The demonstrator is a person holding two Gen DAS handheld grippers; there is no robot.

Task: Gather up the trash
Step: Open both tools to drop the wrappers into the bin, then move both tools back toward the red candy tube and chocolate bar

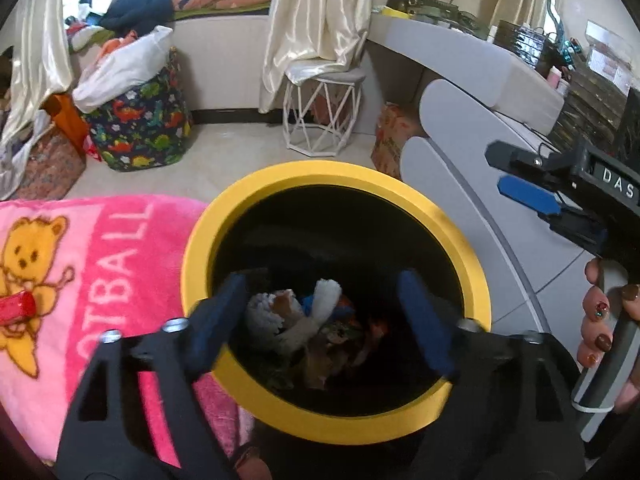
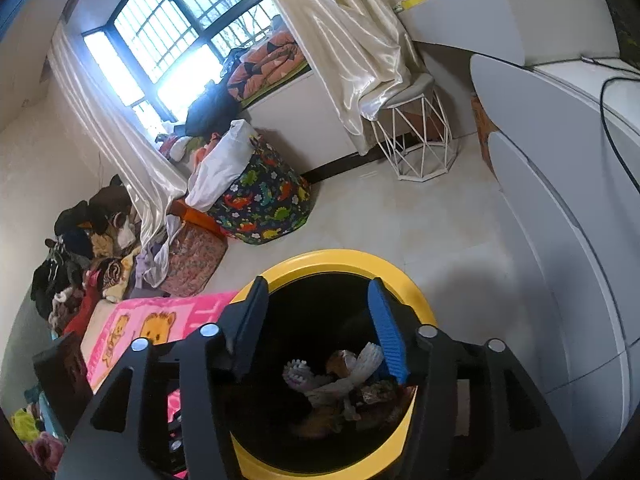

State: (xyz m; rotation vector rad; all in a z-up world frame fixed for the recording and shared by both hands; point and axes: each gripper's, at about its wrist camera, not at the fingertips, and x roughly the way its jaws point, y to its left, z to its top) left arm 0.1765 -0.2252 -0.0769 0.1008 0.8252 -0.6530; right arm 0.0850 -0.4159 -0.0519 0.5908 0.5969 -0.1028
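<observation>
While I hold both tools over the yellow-rimmed bin (image 1: 474, 248), my left gripper (image 1: 326, 312) gapes wide and my right gripper (image 2: 316, 328) stands part open, both empty. Crumpled trash (image 1: 298, 320) lies heaped at the bottom, no clear long axis. Only the left view shows my hand (image 1: 604, 316). Bare floor (image 2: 400, 216) lies beyond.

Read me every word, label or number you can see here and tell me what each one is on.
"FOOTBALL" (first letters hidden behind the left gripper): pink blanket.
"DAS" (cut off at the frame edge): right gripper.
Labels on the desk boxes: too small to read.
Yellow bin: no text.
</observation>
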